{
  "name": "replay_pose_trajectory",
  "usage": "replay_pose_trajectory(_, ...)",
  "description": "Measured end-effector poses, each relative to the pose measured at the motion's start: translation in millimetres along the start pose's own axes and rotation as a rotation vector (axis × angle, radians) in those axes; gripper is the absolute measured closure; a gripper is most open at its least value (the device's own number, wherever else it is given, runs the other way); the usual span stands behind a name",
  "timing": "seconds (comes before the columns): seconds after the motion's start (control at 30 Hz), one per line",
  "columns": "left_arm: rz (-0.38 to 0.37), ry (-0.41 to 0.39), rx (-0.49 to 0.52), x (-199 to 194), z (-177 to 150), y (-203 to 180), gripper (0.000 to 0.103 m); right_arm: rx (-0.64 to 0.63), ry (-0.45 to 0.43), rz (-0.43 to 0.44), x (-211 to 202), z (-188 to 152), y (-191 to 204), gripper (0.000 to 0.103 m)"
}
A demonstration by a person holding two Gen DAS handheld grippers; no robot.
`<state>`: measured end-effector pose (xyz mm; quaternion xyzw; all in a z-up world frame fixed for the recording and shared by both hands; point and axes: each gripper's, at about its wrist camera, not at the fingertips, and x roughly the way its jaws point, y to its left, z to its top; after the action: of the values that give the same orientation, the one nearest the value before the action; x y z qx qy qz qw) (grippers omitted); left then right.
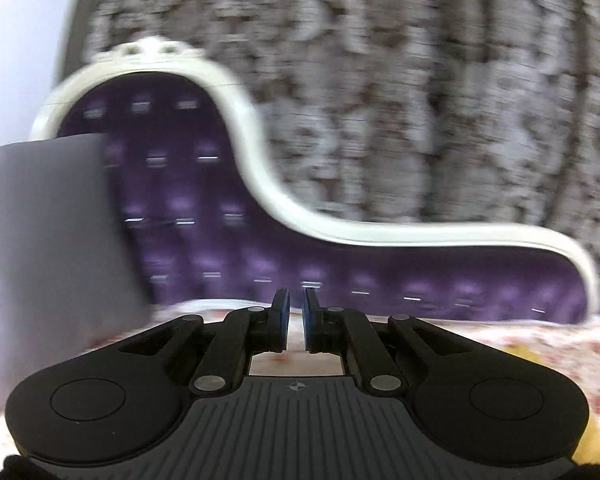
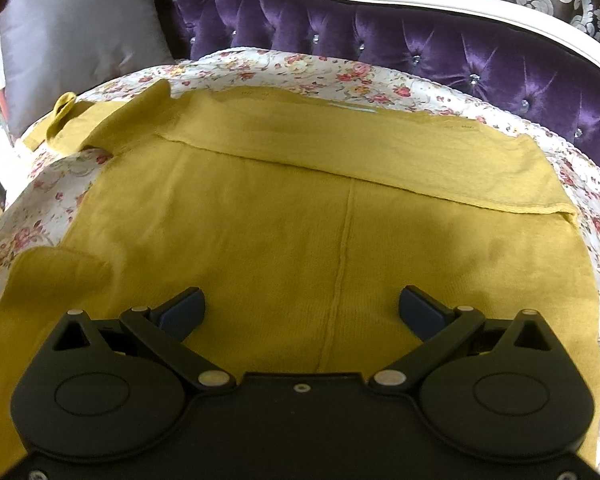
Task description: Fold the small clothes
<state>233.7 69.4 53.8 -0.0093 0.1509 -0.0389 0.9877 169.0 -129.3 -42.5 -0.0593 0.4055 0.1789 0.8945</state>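
Left gripper (image 1: 296, 320) raised, aimed near level at the purple sofa back (image 1: 204, 216); fingers clenched together, nothing between them. Right gripper (image 2: 300, 312) tilted down over the yellow garment (image 2: 260, 220), fingers released wide, clear of the fabric. Garment lies flat on the floral cover (image 2: 380, 80), far edge folded over, sleeve (image 2: 100, 120) toward the left edge by the grey cushion (image 2: 80, 32).

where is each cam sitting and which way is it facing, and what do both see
Left wrist: on the left gripper, nearly level, facing the purple sofa back and patterned curtain; own black fingers, shut on nothing.
Right wrist: on the right gripper, tilted down over the yellow garment on the floral cover; own fingers wide open.
Shared: sofa back, grey cushion, floral cover, a bit of yellow garment.
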Motion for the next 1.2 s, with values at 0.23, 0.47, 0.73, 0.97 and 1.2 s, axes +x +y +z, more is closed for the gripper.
replay_pose_trajectory(0.23, -0.177, 0.147, 0.066, 36, -51, -98, 0.094, 0.03, 0.007, 0.035, -11, -4, -12, 0.001)
replay_pose_trajectory(0.47, -0.219, 0.22, 0.131, 31, -80, -113, 0.092, 0.073, 0.002, 0.037, -19, -9, -23, 0.001)
replay_pose_trajectory(0.73, -0.002, 0.199, 0.03, 12, -80, 4, 0.042, 0.058, 0.011, 0.027, -18, -8, -22, 0.001)
replay_pose_trajectory(0.97, 0.288, 0.251, -0.237, -3, -104, 151, 0.039, 0.021, 0.032, 0.008, -14, -8, -12, 0.0)
replay_pose_trajectory(1.2, 0.417, 0.322, -0.381, 0, -135, 229, 0.039, 0.003, 0.056, -0.007, -12, -5, -2, 0.0)
